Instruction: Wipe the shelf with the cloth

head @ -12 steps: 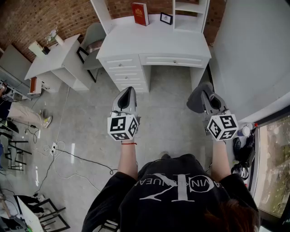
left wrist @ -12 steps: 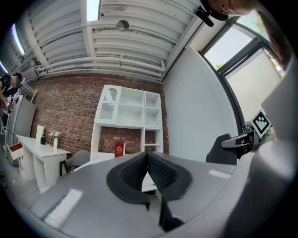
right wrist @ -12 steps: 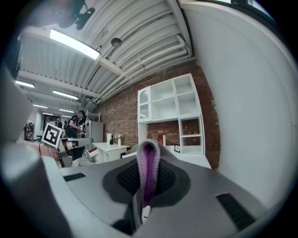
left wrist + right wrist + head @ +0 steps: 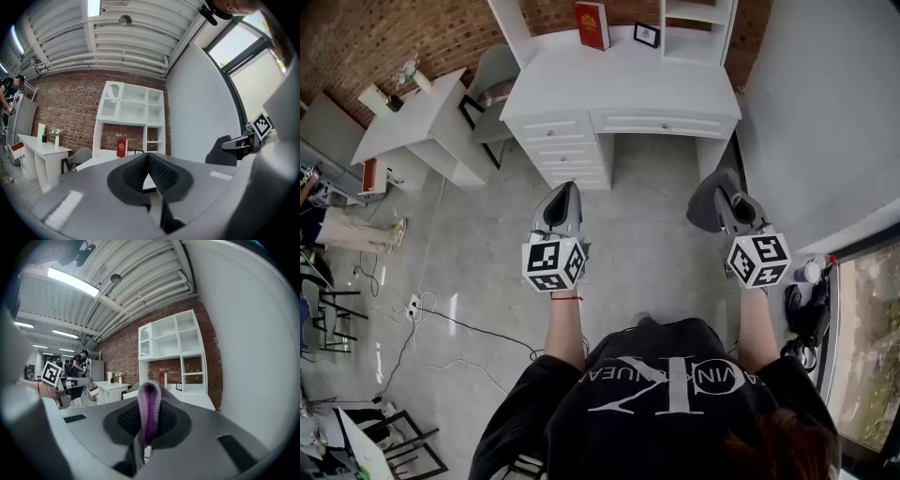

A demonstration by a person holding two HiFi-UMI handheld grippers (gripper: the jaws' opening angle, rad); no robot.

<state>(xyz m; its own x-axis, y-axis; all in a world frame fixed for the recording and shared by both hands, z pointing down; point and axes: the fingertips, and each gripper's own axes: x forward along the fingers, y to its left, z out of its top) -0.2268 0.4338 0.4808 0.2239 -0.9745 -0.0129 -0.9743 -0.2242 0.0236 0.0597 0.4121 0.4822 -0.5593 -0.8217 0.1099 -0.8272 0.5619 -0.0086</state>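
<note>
Seen from above, little has changed since half a second ago. Both grippers are in the same places, the white desk (image 4: 619, 84) sits slightly nearer the top edge, and the legs of a seated person (image 4: 347, 230) at the far left have shifted a little.

At the left stands a white side table (image 4: 408, 117), with a grey chair (image 4: 492, 75) between it and the desk. Cables (image 4: 459, 328) trail over the grey floor.

The left gripper (image 4: 563, 190) is held out over the floor, well short of the desk. In the left gripper view its jaws meet at the tips with nothing between them.

The desk's drawers (image 4: 558, 141) are all closed, so their contents are hidden. A red book (image 4: 590, 26) stands upright on the desktop, with a small picture frame (image 4: 645, 37) just to its right. The book has a gold emblem, but its lettering is too small to read.

The white shelf (image 4: 133, 117) rises from the back of the desk against a brick wall. Its open compartments look mostly bare. A pale rounded shape shows in the top left one, and I cannot tell what it is.

The right gripper (image 4: 718, 195) is also held out short of the desk. In the right gripper view its jaws are nearly together, pinching a folded purple cloth (image 4: 149, 413).

The wearer's black shirt has pale print, upside down and only partly readable.
</note>
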